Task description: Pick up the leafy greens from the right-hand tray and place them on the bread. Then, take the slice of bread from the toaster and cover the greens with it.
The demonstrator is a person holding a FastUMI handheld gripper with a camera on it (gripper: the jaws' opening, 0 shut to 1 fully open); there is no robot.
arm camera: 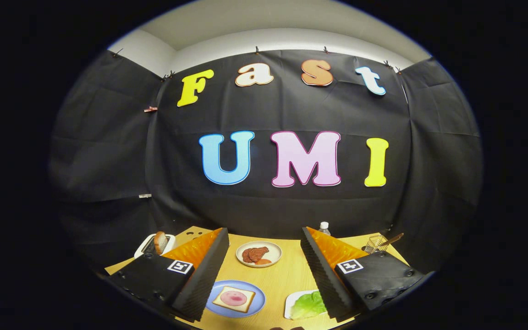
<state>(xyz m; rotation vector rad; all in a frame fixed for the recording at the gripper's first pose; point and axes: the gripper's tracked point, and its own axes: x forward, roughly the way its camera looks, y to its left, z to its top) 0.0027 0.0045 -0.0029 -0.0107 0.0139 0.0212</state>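
My gripper [264, 238] is open, its two fingers spread wide above the wooden table [287, 277] with nothing between them. Leafy greens [307, 306] lie on a white tray [291, 302] just inside the right finger. A slice of bread [234, 299] with a pink round of ham on it rests on a blue plate [255, 302] beside the left finger. A white toaster [154, 245] stands beyond the left finger at the table's far left, with a slice of bread [160, 241] sticking up from it.
A white plate of brown meat pieces [258, 253] sits between the fingers, farther back. A small bottle [324, 227] stands by the wall, and a wire basket [376, 243] with a stick-like handle sits beyond the right finger.
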